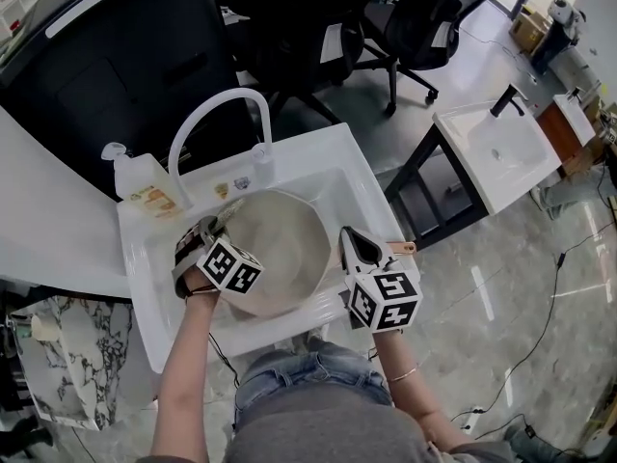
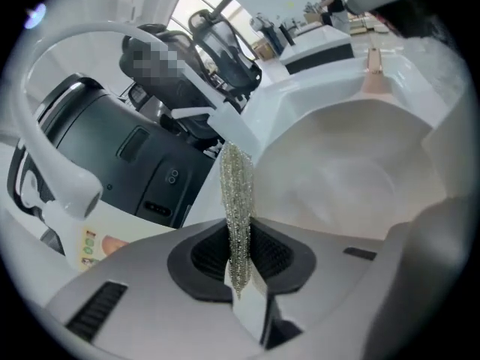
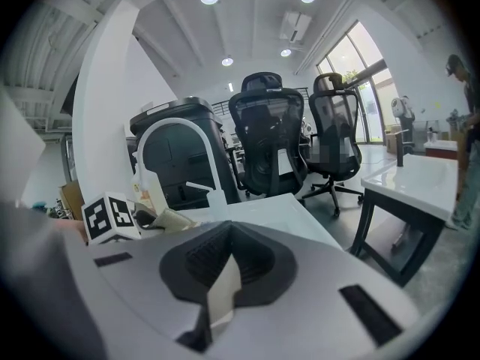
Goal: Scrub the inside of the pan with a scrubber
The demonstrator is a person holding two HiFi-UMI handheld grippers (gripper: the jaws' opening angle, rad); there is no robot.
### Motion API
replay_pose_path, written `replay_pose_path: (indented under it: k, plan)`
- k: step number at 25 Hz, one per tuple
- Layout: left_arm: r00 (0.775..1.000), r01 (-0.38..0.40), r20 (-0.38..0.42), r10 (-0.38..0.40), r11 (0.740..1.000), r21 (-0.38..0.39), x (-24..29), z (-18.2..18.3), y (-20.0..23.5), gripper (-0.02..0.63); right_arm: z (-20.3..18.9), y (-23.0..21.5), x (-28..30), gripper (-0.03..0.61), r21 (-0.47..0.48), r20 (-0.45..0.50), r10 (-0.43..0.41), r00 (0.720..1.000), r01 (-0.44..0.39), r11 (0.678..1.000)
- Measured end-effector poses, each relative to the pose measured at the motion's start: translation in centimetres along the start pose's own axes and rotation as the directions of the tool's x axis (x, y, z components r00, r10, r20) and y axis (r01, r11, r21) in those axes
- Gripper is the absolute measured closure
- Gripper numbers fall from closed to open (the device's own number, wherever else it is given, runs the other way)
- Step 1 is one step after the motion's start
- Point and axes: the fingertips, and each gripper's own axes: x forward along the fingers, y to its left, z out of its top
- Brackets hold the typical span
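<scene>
fingers (image 2: 279, 255) of the left gripper (image 2: 238, 265) pinch the scrubber (image 2: 237, 190); right gripper (image 3: 229, 268) clamps the pan (image 1: 284, 244).

White sink unit (image 1: 359, 174), basin in the middle. Pan (image 1: 280, 249) lies in the basin and fills most of it; its pinkish handle (image 1: 406, 249) reaches over the right rim. Arched white faucet (image 1: 217, 114) on the far rim. Clear bottle (image 1: 143, 189) w/ label at the far-left corner. Small stickers (image 1: 229, 187) btwn bottle & faucet base. Unit stands on glossy grey floor (image 1: 521, 287). 2nd sink (image 1: 496, 148) on a dark frame far right, office chairs (image 1: 415, 17) beyond.
</scene>
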Motion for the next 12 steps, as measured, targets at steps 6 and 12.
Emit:
replay_pose_path:
  k: [6,12]
  plan:
    - [0.983,0.124,0.162,-0.087,0.963,-0.239,-3.1,2.3,-0.1,0.552,0.7,1.7,0.3,0.568,-0.024,0.020,0.043,0.999,-0.042,0.999]
    - [0.929,0.301,0.337,-0.156,0.846,-0.439,-5.8,4.2,-0.8,0.551,0.8,3.7,0.3,0.568,-0.046,0.029,0.088,0.996,-0.087,0.995]
